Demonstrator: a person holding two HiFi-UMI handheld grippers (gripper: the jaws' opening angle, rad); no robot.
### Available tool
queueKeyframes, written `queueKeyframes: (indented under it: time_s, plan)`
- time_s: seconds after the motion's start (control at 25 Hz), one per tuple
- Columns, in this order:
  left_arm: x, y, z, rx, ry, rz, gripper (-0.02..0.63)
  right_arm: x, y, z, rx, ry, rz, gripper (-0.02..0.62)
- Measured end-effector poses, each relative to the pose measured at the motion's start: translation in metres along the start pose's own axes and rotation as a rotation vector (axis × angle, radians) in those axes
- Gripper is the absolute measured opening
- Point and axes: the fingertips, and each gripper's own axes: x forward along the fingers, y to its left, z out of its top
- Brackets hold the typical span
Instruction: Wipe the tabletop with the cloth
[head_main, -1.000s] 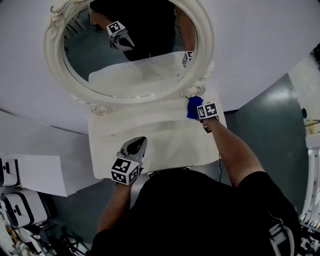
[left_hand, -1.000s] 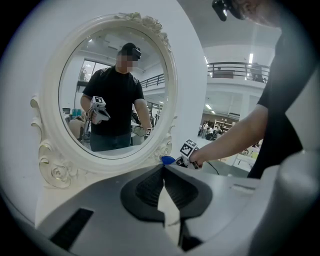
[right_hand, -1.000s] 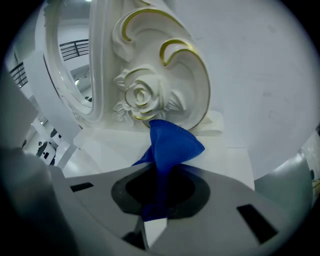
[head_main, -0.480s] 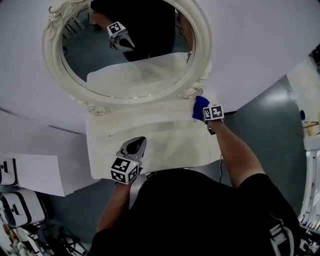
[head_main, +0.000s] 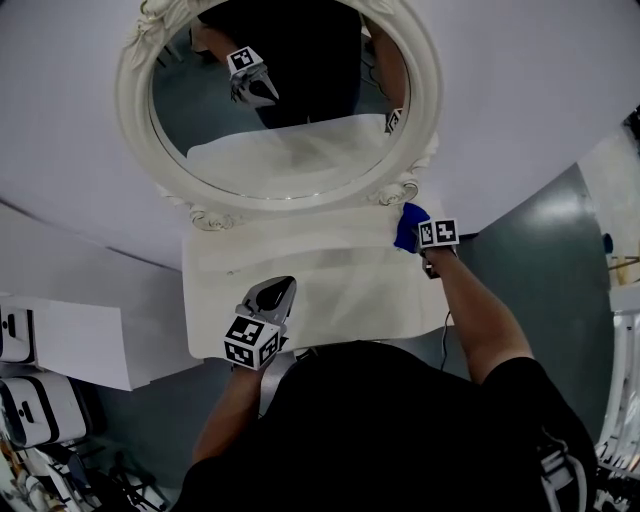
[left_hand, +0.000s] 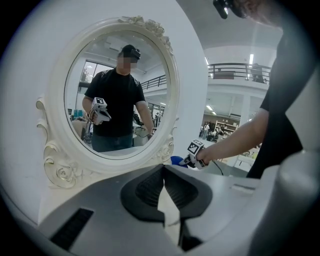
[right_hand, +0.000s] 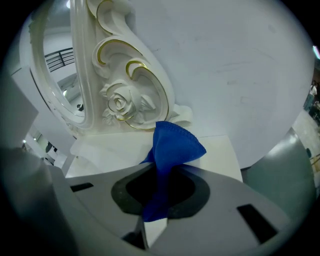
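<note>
Fingers, right gripper: clamped on cloth; we have pushed it into surface's far right corner, likely finishing that edge. Left gripper: closed, empty.

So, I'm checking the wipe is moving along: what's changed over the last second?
The right tool, shut on the cloth, slid slightly right along the back of the table, toward its right corner by the mirror. The head camera shifted a little too. The left tool stayed shut and empty over the front edge.
</note>
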Motion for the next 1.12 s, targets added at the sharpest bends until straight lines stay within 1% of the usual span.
queueKeyframes:
  time_s: [0.16, 0.32, 0.52, 0.72, 1.12]
  plan:
    - [-0.007, 0.005, 0.0, 0.009, 0.001, -0.002, 0.014, -0.017, 0.019, -0.007, 0.034, -0.047, 0.069, 0.04]
    - [-0.011, 0.008, 0.005, 0.024, -0.002, -0.015, 0.014, -0.041, 0.046, -0.003, 0.01, -0.117, 0.111, 0.04]
    - [-0.012, 0.007, 0.009, 0.045, -0.003, -0.044, 0.014, -0.076, 0.092, 0.008, -0.032, -0.211, 0.166, 0.04]
    - [-0.015, 0.011, 0.021, 0.07, -0.01, -0.056, 0.014, -0.114, 0.132, 0.02, -0.022, -0.296, 0.205, 0.04]
    - [-0.024, 0.019, 0.031, 0.092, -0.029, -0.064, 0.014, -0.191, 0.209, 0.049, -0.207, -0.475, 0.23, 0.039]
